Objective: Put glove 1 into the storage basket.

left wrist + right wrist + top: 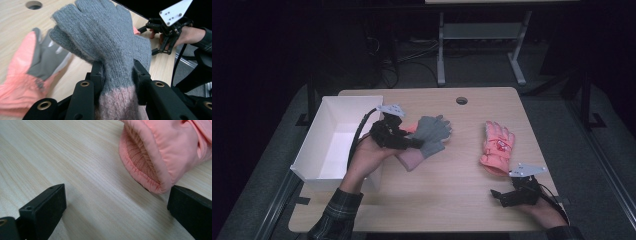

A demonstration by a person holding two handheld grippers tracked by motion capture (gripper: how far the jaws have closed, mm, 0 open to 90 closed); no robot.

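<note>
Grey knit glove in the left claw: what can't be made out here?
- Grey knit glove, left gripper view: pink cuff cut off by the bottom edge.
- High view: left claw hides its wrist.
- White box: contents hidden behind the near wall.
- Pink ski glove, right gripper view: fingers cropped.

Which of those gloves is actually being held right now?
The grey knitted glove with the pink cuff, clamped in the left gripper. The salmon padded glove lies loose on the table.

Left hand-held gripper (pixel 414 142) clamped and raised; right hand-held gripper (pixel 498 196) agape, resting low.
</note>
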